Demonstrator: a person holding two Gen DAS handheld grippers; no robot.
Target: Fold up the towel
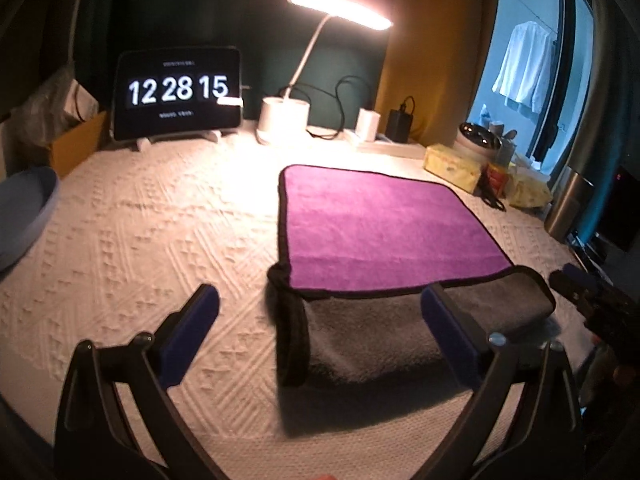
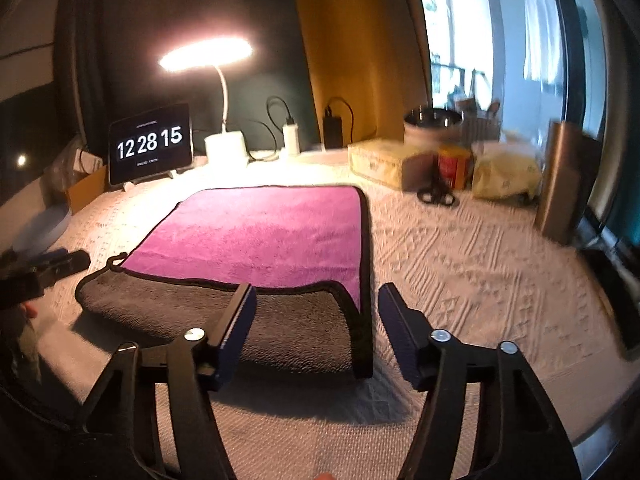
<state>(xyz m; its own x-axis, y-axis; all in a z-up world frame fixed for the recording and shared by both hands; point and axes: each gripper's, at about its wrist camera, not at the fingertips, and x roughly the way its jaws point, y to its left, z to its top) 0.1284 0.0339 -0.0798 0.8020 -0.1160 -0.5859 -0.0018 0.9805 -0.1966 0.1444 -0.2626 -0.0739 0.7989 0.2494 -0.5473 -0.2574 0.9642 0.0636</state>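
Observation:
A towel, purple on top (image 1: pixel 380 224) and grey underneath, lies on the white textured cloth. Its near edge is rolled over onto the purple side, showing a grey band (image 1: pixel 372 332) (image 2: pixel 224 320). My left gripper (image 1: pixel 320 320) is open, its jaws straddling the fold's near left corner without touching. My right gripper (image 2: pixel 316 320) is open, its jaws straddling the fold's near right corner. The right gripper's tip shows at the right edge of the left wrist view (image 1: pixel 580 288); the left gripper's tip shows at the left of the right wrist view (image 2: pixel 52 264).
At the back stand a tablet clock (image 1: pixel 178 94), a lit desk lamp (image 1: pixel 284 118), chargers, and a steel bowl (image 2: pixel 434 120). Tissue packs (image 2: pixel 380 162), a red tin, scissors (image 2: pixel 436 196) and a metal can (image 2: pixel 564 184) are at the right. A blue basin (image 1: pixel 24 212) is at the left.

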